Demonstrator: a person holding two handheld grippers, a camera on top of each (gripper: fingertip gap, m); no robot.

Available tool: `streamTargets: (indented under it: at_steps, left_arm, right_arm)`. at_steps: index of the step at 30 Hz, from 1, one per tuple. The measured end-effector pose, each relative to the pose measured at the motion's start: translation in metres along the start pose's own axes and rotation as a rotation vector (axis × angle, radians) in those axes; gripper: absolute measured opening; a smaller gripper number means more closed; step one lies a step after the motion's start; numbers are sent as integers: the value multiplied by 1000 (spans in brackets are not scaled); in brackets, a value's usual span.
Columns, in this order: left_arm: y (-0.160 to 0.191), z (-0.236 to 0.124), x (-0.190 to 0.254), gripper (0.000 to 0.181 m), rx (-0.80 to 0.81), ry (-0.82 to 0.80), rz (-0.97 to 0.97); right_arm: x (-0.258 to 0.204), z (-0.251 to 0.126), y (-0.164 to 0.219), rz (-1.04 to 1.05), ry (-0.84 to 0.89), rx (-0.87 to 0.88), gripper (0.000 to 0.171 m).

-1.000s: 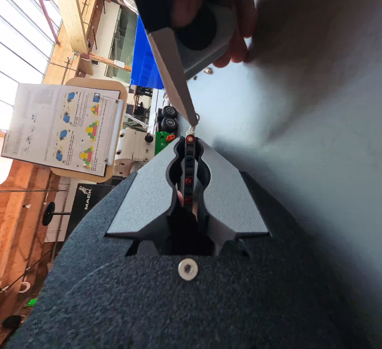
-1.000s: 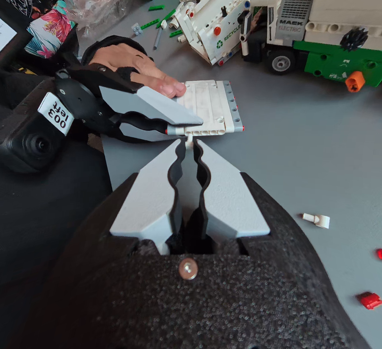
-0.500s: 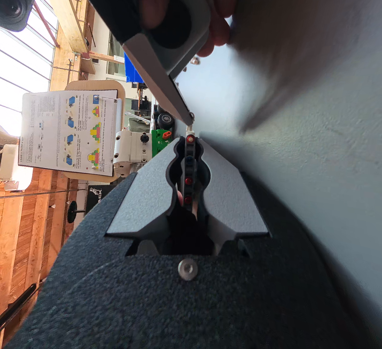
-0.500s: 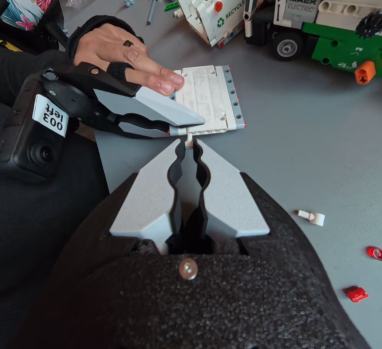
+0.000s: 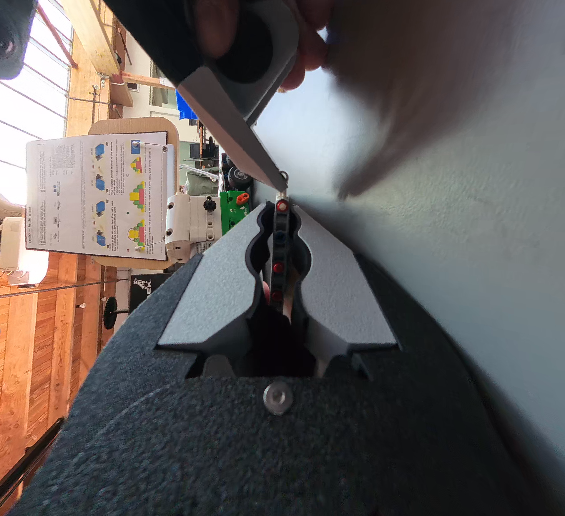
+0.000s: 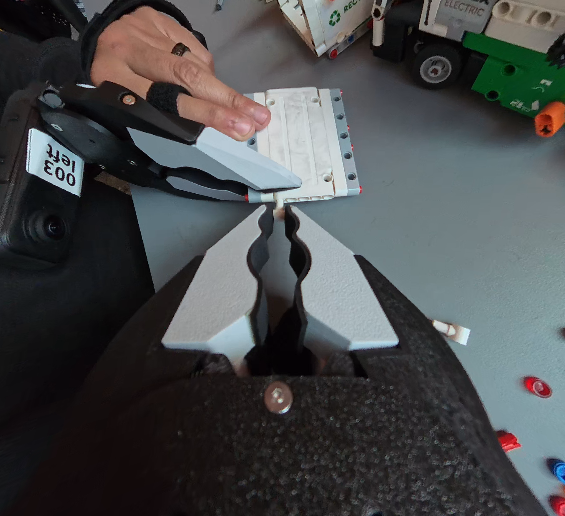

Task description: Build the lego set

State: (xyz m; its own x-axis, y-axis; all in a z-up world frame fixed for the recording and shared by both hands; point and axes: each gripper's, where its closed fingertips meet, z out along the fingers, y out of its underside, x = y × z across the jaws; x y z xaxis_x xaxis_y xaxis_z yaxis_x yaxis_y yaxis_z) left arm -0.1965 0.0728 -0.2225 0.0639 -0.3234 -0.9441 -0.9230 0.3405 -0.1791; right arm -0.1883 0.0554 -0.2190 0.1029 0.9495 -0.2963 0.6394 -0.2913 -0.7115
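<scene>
Grey table, loose red pieces, truck model behind white panel

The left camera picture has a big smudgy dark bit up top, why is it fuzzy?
Left wrist view: the dark shape at the upper right is blurred, probably too close or moving, while the grey beam in the jaws stays sharp and the windows glare white. Right wrist view: the white panel is crisp and evenly lit.
</scene>
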Motion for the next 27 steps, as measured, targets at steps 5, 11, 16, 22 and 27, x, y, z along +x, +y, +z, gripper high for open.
streamTargets:
  at_steps: [5,11,16,22,27]
  left_arm:
    - [-4,-2,0,6,21,-10,28]
    - [-5,-2,-10,6,49,19,-147]
    - [-1,-1,-16,6,35,2,-194]
    - [-6,0,-21,6,65,-11,-231]
    - [-1,1,-21,6,51,-6,-250]
  right_arm:
    - [-3,-2,0,-26,-53,22,6]
    - [-3,-6,-10,-23,-38,141,6]
    - [-2,-7,-19,26,-23,236,6]
    - [-4,-18,-25,102,-42,337,8]
    - [-2,-22,-25,119,-24,363,3]
